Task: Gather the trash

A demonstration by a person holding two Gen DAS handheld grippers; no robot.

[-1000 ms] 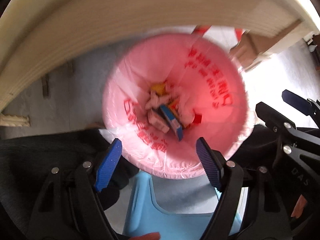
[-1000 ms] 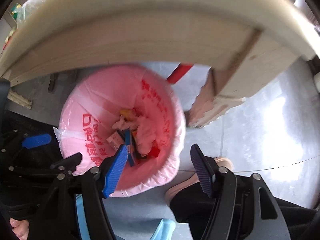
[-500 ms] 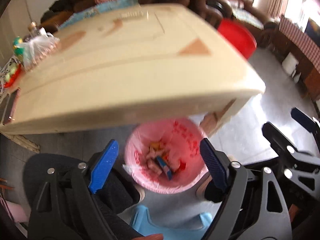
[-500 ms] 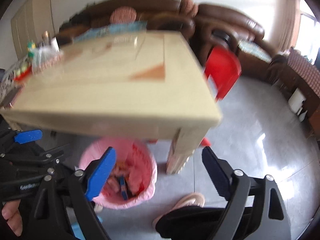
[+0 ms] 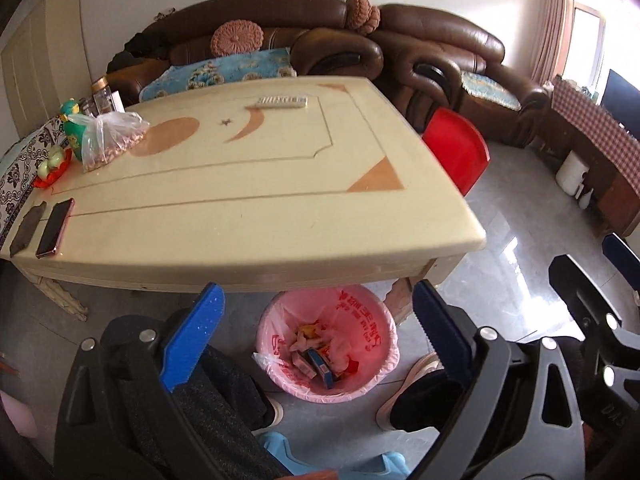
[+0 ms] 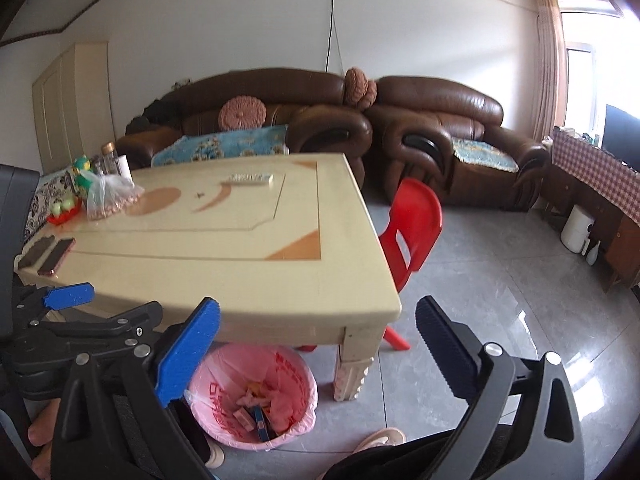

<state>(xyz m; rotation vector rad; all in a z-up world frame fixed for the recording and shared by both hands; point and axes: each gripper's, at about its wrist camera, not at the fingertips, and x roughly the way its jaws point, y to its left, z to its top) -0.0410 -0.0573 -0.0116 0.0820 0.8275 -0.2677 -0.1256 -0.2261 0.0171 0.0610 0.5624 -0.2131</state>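
Note:
A pink-lined trash bin (image 5: 360, 316) stands on the floor under the table's near edge, holding several wrappers and small boxes (image 5: 320, 354); it also shows in the right wrist view (image 6: 288, 376). My left gripper (image 5: 316, 332) is open and empty, raised above the bin. My right gripper (image 6: 320, 352) is open and empty, to the right of the left one, which shows at the left (image 6: 68, 296). The cream table (image 5: 248, 200) carries no loose wrappers that I can see.
On the table are a phone (image 5: 54, 228), a dark case (image 5: 28, 228), a plastic bag of nuts (image 5: 110, 140), a remote (image 5: 282, 101) and a fruit dish (image 5: 52, 166). A red chair (image 6: 412, 224) stands by the right side. Brown sofas line the wall.
Both grippers have lifted up and back from just over the bin, so the tabletop and room have come into view. Both stayed open and empty.

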